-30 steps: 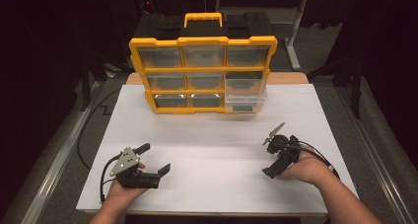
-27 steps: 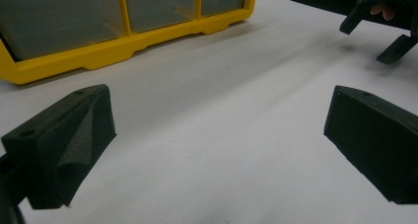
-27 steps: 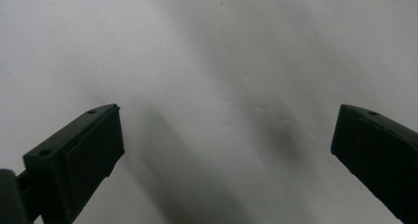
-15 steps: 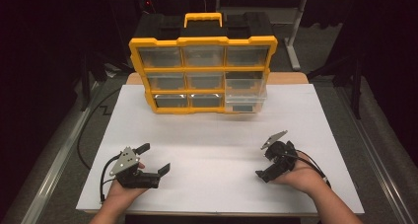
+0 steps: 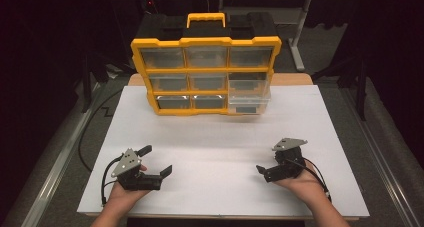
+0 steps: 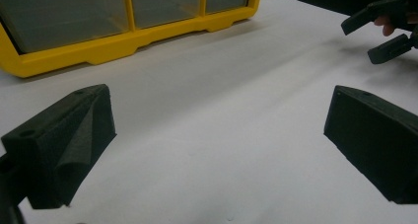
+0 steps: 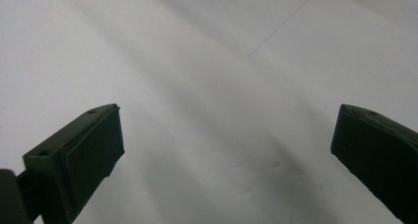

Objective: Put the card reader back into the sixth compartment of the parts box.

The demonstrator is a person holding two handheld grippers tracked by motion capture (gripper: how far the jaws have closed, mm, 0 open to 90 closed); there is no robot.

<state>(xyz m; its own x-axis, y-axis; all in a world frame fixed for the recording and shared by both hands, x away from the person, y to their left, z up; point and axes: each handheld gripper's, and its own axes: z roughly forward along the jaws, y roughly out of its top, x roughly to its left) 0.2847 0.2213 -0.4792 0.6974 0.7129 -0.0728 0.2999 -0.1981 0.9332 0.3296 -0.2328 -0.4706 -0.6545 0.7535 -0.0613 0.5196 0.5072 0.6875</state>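
Note:
A yellow organiser case (image 5: 206, 42) with clear drawers stands upright at the far side of the white table (image 5: 220, 137). Its lower right drawer (image 5: 248, 102) sticks out a little. My left gripper (image 5: 156, 160) rests near the front left edge, open and holding nothing, and points toward the right. In the left gripper view its jaws (image 6: 217, 130) stand wide apart over bare table, with the case (image 6: 123, 44) ahead. My right gripper (image 5: 264, 171) sits at the front right, tipped down toward the table. Its jaws (image 7: 226, 145) are wide apart with nothing between them.
The case has a black and yellow carry handle (image 5: 206, 20) on top. Dark floor and metal frame legs (image 5: 297, 42) surround the table. The left gripper view catches the right gripper (image 6: 384, 31) far off at its top right.
My right gripper has moved a little toward the front edge and tipped its jaws down at the table. The left gripper has stayed put.

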